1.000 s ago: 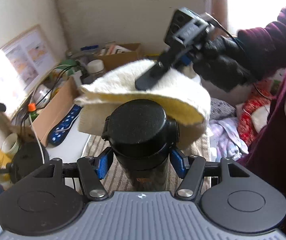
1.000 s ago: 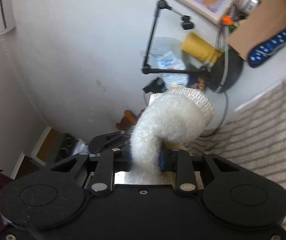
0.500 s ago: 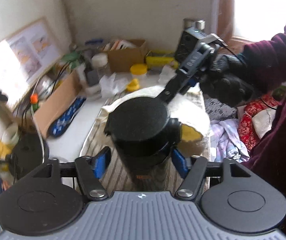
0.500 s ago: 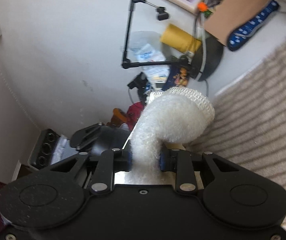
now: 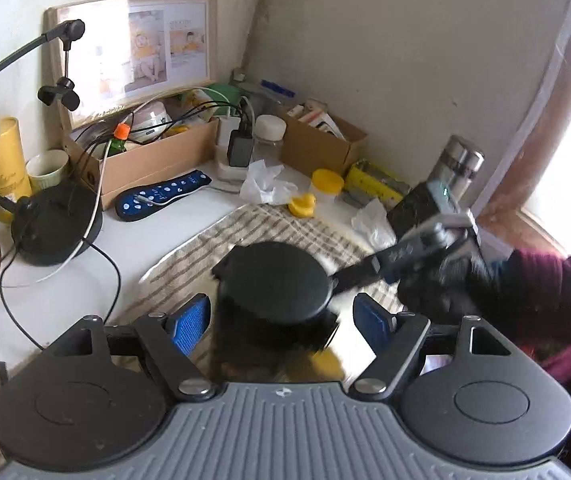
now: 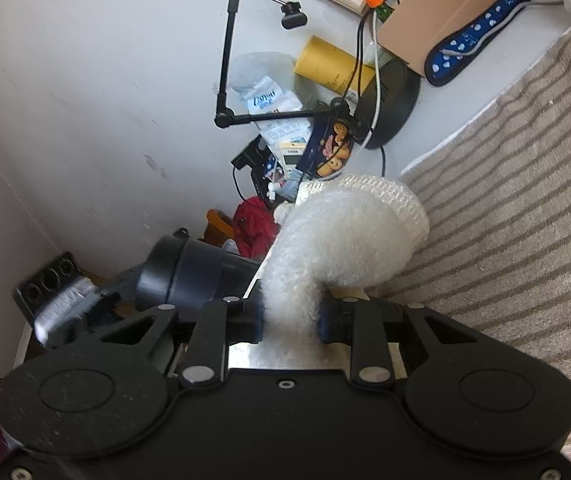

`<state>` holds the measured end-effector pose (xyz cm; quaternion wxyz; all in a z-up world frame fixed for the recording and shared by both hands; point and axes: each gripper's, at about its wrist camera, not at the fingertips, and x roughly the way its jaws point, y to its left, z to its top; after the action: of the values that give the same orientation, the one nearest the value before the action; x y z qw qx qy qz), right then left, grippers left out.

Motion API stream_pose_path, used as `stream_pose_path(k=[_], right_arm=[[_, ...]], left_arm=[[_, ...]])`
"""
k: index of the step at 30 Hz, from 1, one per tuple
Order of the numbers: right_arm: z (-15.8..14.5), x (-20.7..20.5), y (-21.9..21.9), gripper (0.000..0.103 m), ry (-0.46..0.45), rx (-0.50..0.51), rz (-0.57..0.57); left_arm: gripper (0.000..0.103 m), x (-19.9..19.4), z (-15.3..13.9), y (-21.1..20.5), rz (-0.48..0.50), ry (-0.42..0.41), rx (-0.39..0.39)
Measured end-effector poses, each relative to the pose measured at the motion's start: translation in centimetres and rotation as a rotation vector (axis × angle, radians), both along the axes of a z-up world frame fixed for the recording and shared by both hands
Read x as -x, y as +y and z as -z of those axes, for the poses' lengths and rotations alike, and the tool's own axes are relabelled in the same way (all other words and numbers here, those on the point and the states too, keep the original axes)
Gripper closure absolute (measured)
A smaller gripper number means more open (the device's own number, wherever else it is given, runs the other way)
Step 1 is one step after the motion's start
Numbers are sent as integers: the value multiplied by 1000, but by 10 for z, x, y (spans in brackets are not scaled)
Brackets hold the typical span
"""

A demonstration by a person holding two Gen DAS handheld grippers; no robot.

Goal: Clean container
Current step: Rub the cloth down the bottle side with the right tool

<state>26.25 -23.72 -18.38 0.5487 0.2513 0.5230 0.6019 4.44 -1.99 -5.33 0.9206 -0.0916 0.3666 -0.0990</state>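
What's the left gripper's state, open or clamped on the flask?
Open. Both blue pads stand clear of the black flask, with striped cloth visible in the gaps.

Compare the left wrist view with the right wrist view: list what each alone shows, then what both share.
Left wrist only: the yellow lid, steel flask and the person's gloved hand on the right gripper.
Right wrist only: the white cloth pinched in that gripper's jaws.
Both: the black bottle, striped towel and blue remote.
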Motion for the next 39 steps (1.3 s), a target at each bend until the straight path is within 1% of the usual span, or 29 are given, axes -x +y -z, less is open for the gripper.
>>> stream_pose_path(k=[6, 9, 12, 13, 15, 17, 18, 24, 33, 36, 39], right_arm=[[11, -3, -2, 79, 12, 20, -6], [16, -4, 0, 79, 17, 28, -19], [22, -5, 2, 79, 24, 37, -25], [25, -6, 2, 79, 29, 39, -26], [29, -7, 3, 79, 35, 46, -28], [34, -8, 4, 79, 38, 56, -31], [36, -8, 5, 79, 40, 60, -33], [48, -12, 13, 79, 41, 92, -49], [62, -21, 26, 79, 13, 137, -105], [66, -23, 31, 79, -25, 158, -128], [65, -22, 32, 78, -40, 164, -135]], left_arm=[[25, -10, 2, -11, -73, 37, -29], [25, -15, 5, -11, -122, 69, -53], [25, -15, 4, -9, -150, 70, -16], [25, -15, 3, -8, -156, 69, -11], [25, -15, 3, -10, -164, 68, -25], [32, -16, 5, -10, -167, 76, -22], [34, -16, 6, -10, -162, 80, -17], [34, -16, 7, -14, -160, 73, -31], [34, -13, 6, -20, -85, 63, -80], [34, -12, 4, -21, -16, 56, -117], [34, -16, 3, -17, 94, 56, -146]])
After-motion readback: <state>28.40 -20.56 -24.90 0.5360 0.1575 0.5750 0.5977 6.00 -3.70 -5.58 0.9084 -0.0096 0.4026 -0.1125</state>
